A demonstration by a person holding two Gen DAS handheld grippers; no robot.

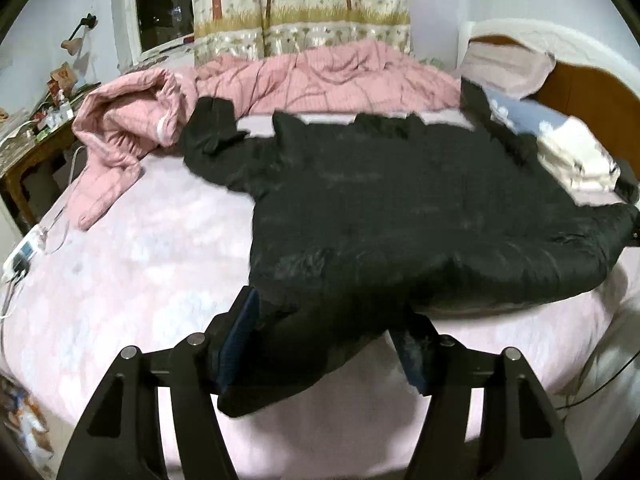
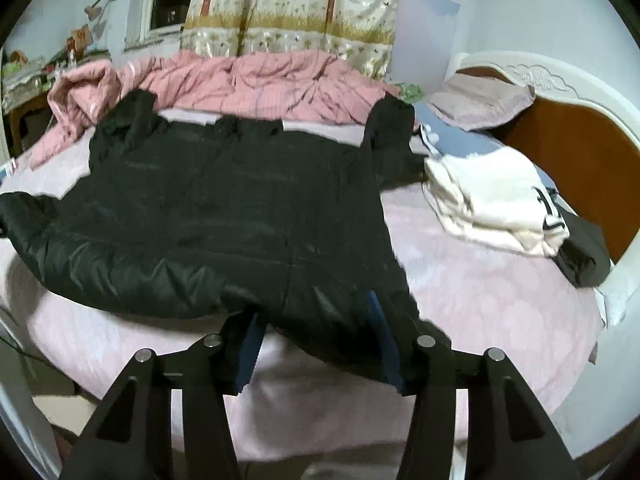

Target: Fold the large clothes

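Observation:
A large black puffer jacket (image 1: 400,216) lies spread across the pink bed sheet (image 1: 140,280), sleeves stretched toward the far side. It also shows in the right wrist view (image 2: 224,216). My left gripper (image 1: 328,340) has its jaws wide apart around the jacket's near hem, with black fabric lying between the fingers. My right gripper (image 2: 316,332) also has its jaws wide apart, with the near hem lying between its blue-padded fingers. Neither is clamped on the cloth.
A crumpled pink quilt (image 1: 280,80) lies along the far side of the bed. Folded white clothes (image 2: 492,200) and a dark folded item (image 2: 584,256) sit near the wooden headboard (image 2: 568,152). A controller with cable (image 1: 24,252) lies at the left bed edge.

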